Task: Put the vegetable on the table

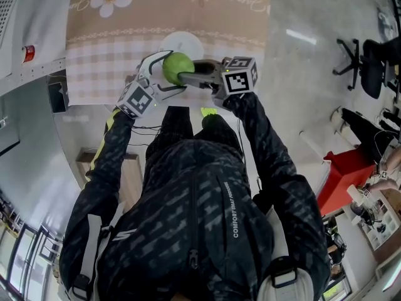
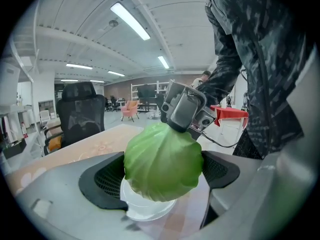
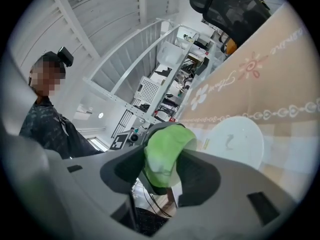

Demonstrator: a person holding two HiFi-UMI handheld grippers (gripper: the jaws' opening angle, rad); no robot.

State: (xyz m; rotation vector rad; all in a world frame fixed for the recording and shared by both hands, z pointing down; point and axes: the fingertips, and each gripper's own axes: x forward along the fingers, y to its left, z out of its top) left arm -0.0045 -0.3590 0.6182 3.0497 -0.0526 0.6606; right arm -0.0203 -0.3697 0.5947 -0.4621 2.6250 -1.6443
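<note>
Cabbage [image 2: 162, 164] half-hides plate [image 3: 235, 141] except in right gripper view.

Cabbage [image 1: 177, 66] gripped — over white plate [image 1: 182, 41].

Bright, even light from ceiling strip lights [image 2: 131, 22]; glare streaks the floor [image 1: 301, 37]; fisheye bends every edge, black corners, near foreground blurry.

Above the black office chair [image 2: 80, 111] long strip lights [image 2: 130, 20] run across a white beamed ceiling [image 2: 75, 44], while right of the chair, farther back, stand a pink armchair [image 2: 130, 109], white shelving [image 2: 142, 90] and a red-covered table [image 2: 231, 113].
</note>
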